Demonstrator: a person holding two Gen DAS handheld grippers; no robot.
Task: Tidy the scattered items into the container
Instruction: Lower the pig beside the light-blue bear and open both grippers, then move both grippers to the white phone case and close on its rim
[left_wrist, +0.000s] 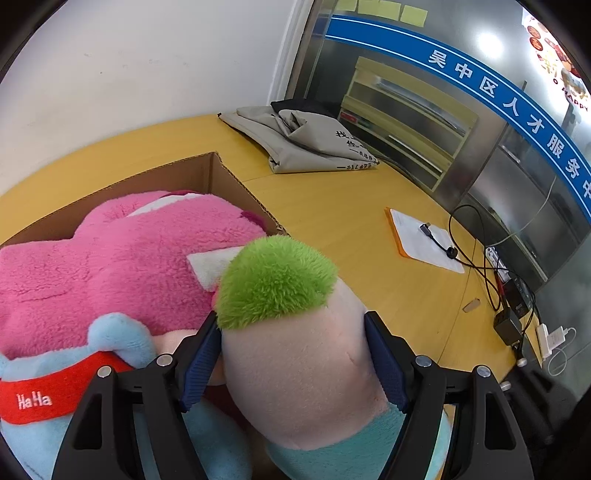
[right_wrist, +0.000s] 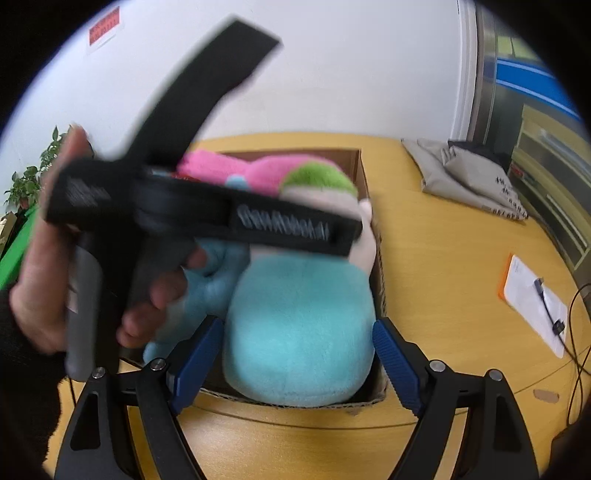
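A cardboard box on the yellow table holds a pink plush and a light blue plush with a red "HaHa" band. A plush doll with green hair, a pale face and a teal body lies at the box's near right corner. My left gripper has its blue pads against both sides of the doll's head. In the right wrist view the doll's teal body sits in the box. My right gripper is open, its fingers on either side of the body without pressing it.
Folded grey cloth bags lie at the table's far side. An orange-edged notepad, black cables and chargers are at the right edge. A hand holding the left gripper's body crosses the right wrist view.
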